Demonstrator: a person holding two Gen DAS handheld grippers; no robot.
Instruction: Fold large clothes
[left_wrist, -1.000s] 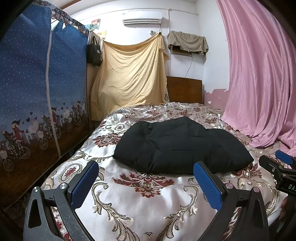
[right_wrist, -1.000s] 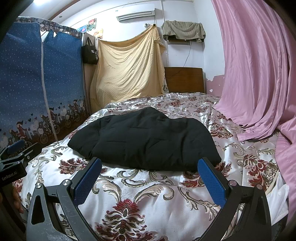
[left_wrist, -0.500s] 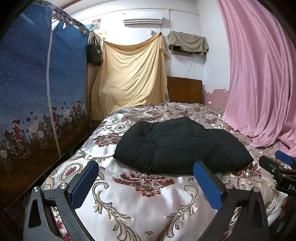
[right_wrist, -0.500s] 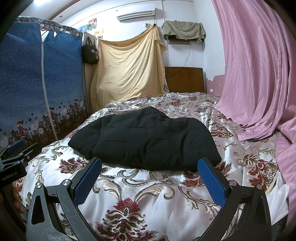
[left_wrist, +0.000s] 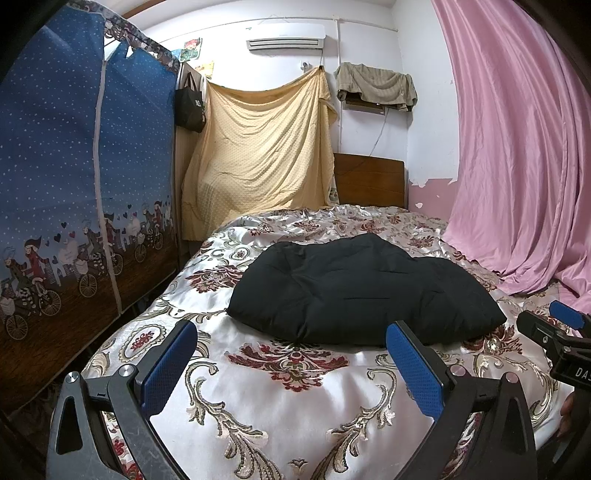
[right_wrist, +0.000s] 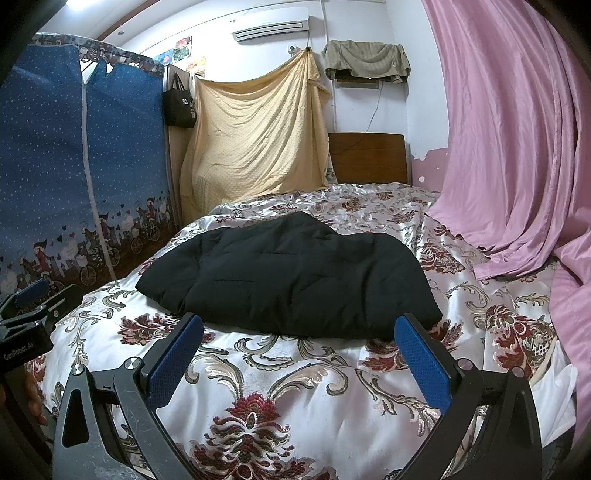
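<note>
Black quilted padded garment (left_wrist: 364, 291), puffy and bundled into a broad mound, lies in the middle of the satin floral bedspread (left_wrist: 288, 402), straight ahead at twelve o'clock from both tongs. Its near hem sits just beyond the blue pads; none of them touches it.

Both tools are spread wide and hold nothing. The left gripper (left_wrist: 291, 363) hovers over the foot of the bed, with bare bedspread between its fingers. The right gripper (right_wrist: 299, 356) hangs likewise, its pads framing the garment's near edge from a little way back.

Open bedspread runs all round the garment: a wide band at six o'clock, a narrower strip at nine o'clock toward the bed's left edge, and more cloth at twelve o'clock up to the brown wooden headboard (left_wrist: 369, 181). At three o'clock a pink satin curtain (left_wrist: 517, 155) drapes down onto the bed, crowding that side. At nine o'clock a blue dotted fabric wardrobe with cyclist figures (left_wrist: 74, 184) stands close beside the bed, leaving only a slim gap.

In the left view the other tool's black body at four o'clock shows the letters "DA", the rest cut off. In the right view, the other tool at eight o'clock reads "GenRobot.AI". A black tote bag (right_wrist: 179, 105) hanging by the yellow draped sheet (right_wrist: 258, 136) bears a white mark too small to read.
</note>
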